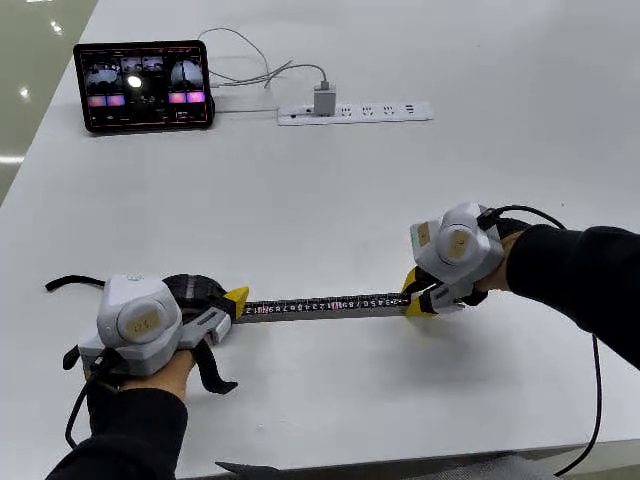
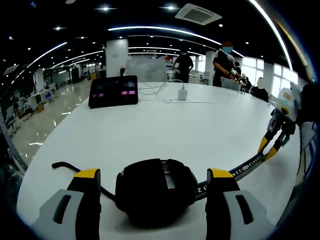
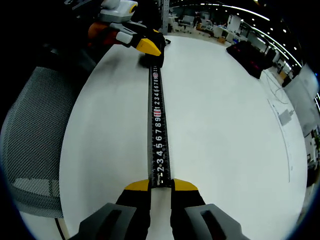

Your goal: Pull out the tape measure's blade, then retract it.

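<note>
L gripper (image 2: 154,176) jaws clamped on tape measure case (image 1: 192,292); R gripper (image 3: 161,186) jaws pinch blade (image 3: 157,115) tip.

A white table (image 1: 330,200) carries a tablet (image 1: 143,85), power strip (image 1: 355,112) and tape measure (image 2: 155,195).

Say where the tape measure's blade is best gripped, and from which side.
Grip the blade at its free end, coming end-on along its length, as the right gripper does: it is a flat, narrow strip that fits between the jaws. The left gripper holds the case.
</note>
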Tool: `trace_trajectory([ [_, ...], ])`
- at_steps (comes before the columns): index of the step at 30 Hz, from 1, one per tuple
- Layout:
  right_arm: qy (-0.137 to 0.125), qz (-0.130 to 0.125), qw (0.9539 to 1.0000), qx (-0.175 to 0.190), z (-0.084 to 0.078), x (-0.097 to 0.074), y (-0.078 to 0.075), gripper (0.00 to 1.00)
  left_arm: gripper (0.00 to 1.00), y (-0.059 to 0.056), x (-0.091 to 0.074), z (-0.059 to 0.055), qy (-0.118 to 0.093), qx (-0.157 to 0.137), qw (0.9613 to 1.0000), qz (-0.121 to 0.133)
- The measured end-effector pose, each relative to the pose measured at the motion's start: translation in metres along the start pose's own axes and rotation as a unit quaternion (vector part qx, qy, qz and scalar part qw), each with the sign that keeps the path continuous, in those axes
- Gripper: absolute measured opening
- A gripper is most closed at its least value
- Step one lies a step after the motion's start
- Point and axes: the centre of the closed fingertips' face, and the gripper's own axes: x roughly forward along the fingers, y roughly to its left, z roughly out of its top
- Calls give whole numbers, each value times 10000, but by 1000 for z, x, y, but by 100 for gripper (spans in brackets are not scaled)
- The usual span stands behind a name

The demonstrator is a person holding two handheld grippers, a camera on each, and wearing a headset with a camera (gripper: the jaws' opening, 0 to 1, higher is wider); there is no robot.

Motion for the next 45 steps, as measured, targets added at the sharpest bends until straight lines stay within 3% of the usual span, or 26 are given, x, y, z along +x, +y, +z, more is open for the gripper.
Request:
trace_trajectory([
  [8,166,20,9993,339,0,1,-4,10,69,1,0,-6,103,-96,9999,3],
  [11,243,25,9990,362,0,1,-4,10,63,-3,-1,-7,125,-107,9998,-116],
  [23,128,47,9988,461,-1,0,-3,8,60,-3,-2,-8,233,-10,9997,-107],
  [45,257,85,9980,567,4,3,-4,9,59,-2,-2,-9,425,-45,9989,-173],
])
